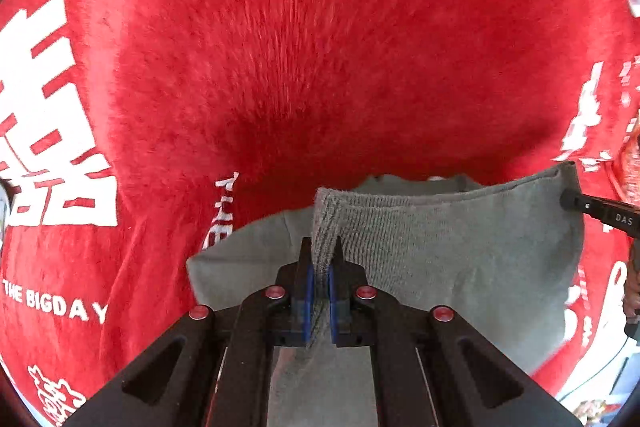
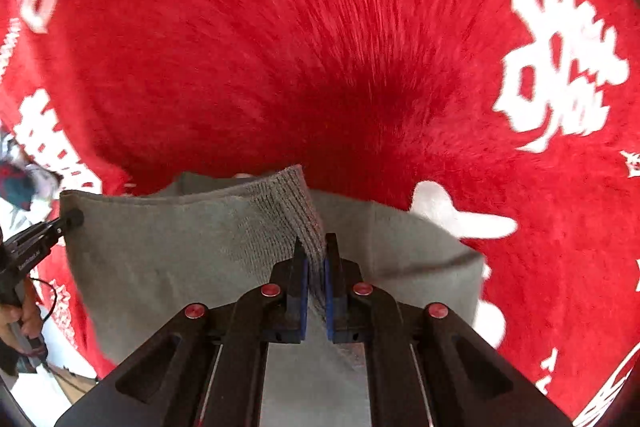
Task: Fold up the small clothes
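Note:
A small grey knit garment (image 1: 460, 251) is held up above a red plush cloth (image 1: 280, 47) with white characters. My left gripper (image 1: 320, 263) is shut on one ribbed corner of the garment. My right gripper (image 2: 316, 259) is shut on the other ribbed corner (image 2: 296, 211). The garment (image 2: 160, 251) hangs stretched between the two grippers, with a lower layer of it lying behind. The right gripper's tip shows at the garment's far edge in the left wrist view (image 1: 592, 207). The left gripper's tip shows in the right wrist view (image 2: 60, 223).
The red cloth (image 2: 360, 47) covers nearly the whole surface below. White printed characters (image 1: 52, 131) and the words "THE BIGDAY" (image 1: 56, 303) lie on it. A hand (image 2: 20, 311) holds the other gripper at the left edge. A pale floor strip (image 1: 600, 375) shows beyond the cloth.

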Demonstrator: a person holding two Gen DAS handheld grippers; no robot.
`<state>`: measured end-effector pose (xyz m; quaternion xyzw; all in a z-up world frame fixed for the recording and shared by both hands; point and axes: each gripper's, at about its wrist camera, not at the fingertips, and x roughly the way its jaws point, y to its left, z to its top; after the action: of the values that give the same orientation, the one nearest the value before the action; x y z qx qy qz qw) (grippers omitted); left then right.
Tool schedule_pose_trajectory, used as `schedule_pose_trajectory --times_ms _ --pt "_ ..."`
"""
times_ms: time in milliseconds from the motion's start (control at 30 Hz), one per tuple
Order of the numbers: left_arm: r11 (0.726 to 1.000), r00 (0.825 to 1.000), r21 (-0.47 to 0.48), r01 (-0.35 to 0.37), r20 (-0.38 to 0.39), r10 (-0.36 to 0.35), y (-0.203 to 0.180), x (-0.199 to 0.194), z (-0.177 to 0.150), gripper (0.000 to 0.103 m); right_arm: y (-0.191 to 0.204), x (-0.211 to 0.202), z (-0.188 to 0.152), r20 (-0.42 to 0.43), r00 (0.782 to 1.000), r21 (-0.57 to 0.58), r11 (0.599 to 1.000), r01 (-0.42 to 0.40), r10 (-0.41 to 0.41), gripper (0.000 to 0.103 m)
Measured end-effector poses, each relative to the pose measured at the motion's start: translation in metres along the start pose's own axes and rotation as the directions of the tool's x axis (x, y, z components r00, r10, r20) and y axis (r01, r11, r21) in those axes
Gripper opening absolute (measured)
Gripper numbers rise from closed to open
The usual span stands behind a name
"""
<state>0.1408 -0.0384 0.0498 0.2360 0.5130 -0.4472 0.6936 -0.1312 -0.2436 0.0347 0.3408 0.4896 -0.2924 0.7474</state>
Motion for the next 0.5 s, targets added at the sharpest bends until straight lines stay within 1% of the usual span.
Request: schedule_pose_trajectory --times_ms 100,133,200,267,333,367,400,433,467,500 --pt "0.999 0.997 -0.009 -0.052 -0.060 0.052 0.002 0.046 0.001 0.007 -0.011 0.042 0.004 -0.053 0.999 0.043 0.999 0.013 -0.011 0.007" --pt "0.998 0.995 -0.022 -0.060 -0.082 0.058 0.004 0.058 0.001 0.007 -0.017 0.057 0.004 -0.073 0.997 0.072 0.997 0.012 -0.007 0.007" --pt "0.996 0.991 -0.054 -0.070 -0.117 0.064 0.010 0.080 -0.001 0.007 -0.024 0.072 0.004 -0.093 0.996 0.109 0.994 0.012 -0.002 0.007" --pt "0.993 0.990 -0.076 -0.085 -0.122 0.076 0.015 0.090 -0.001 0.007 -0.031 0.083 0.003 -0.104 0.995 0.143 0.990 0.007 0.008 0.007" --pt "0.993 0.990 -0.092 -0.078 -0.126 0.066 0.019 0.093 0.001 0.007 -0.035 0.084 0.002 -0.092 0.996 0.172 0.985 -0.004 0.020 0.007" --pt "0.992 0.990 -0.101 -0.077 -0.129 0.064 0.021 0.093 0.001 0.017 -0.035 0.083 0.002 -0.089 0.996 0.178 0.984 -0.005 0.021 0.007" --pt "0.988 0.987 -0.108 -0.108 -0.128 0.094 0.025 0.091 0.002 0.028 -0.037 0.081 0.003 -0.084 0.996 0.187 0.982 0.005 0.011 0.007" --pt "0.982 0.983 -0.113 -0.152 -0.121 0.138 0.029 0.089 0.003 0.051 -0.037 0.079 0.003 -0.080 0.997 0.191 0.981 0.026 -0.011 0.007" --pt "0.973 0.977 -0.120 -0.197 -0.107 0.185 0.034 0.085 0.004 0.062 -0.038 0.078 0.004 -0.077 0.997 0.194 0.980 0.045 -0.031 0.007" --pt "0.964 0.972 -0.134 -0.229 -0.093 0.218 0.041 0.079 0.005 0.062 -0.039 0.075 0.006 -0.076 0.995 0.197 0.977 0.084 -0.070 0.008"
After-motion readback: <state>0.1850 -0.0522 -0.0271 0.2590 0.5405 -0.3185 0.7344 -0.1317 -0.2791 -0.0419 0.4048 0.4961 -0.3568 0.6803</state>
